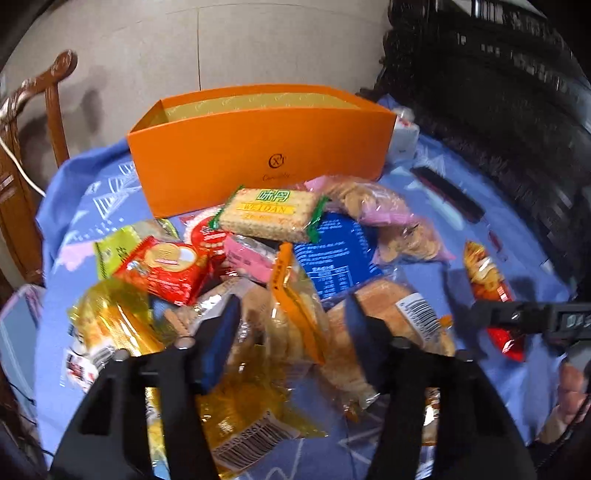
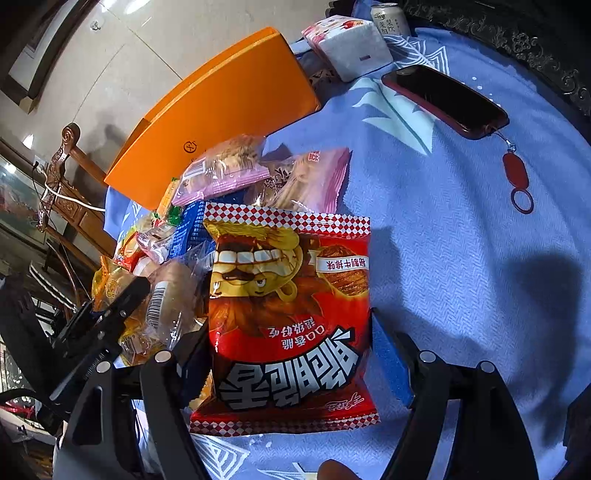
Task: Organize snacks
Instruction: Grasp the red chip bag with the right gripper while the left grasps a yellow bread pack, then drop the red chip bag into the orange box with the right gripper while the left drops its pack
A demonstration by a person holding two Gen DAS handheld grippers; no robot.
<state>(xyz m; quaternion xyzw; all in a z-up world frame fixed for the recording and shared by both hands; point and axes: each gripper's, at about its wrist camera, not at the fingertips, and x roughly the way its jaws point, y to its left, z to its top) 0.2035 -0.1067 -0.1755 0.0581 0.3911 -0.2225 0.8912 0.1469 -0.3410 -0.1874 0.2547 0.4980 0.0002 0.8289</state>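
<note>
Orange box [image 1: 258, 147] stands at the far side of the blue cloth [image 1: 443, 266], open at the top; from what shows of its inside, nothing is in it yet. The snack pile [image 1: 258, 236] lies heaped just in front of it, so by my reading the sorting has barely begun and nearly everything is left to do.

Left gripper [image 1: 291, 314] is down over a clear bag of bread [image 1: 291, 325], jaws partly closed with the bag between them; whether the pads press it yet, cannot tell.

Right gripper [image 2: 291, 354] straddles a red chip bag [image 2: 291, 314] lying flat on the cloth, beside the pile; jaws spread, pads look just clear of its edges.

Only the right wrist view shows a phone [image 2: 447, 99], a tissue pack [image 2: 351, 48] and a can [image 2: 389, 16] beyond the box. Only the left wrist view looks into the box opening and shows the cracker pack [image 1: 269, 214] on top of the pile
</note>
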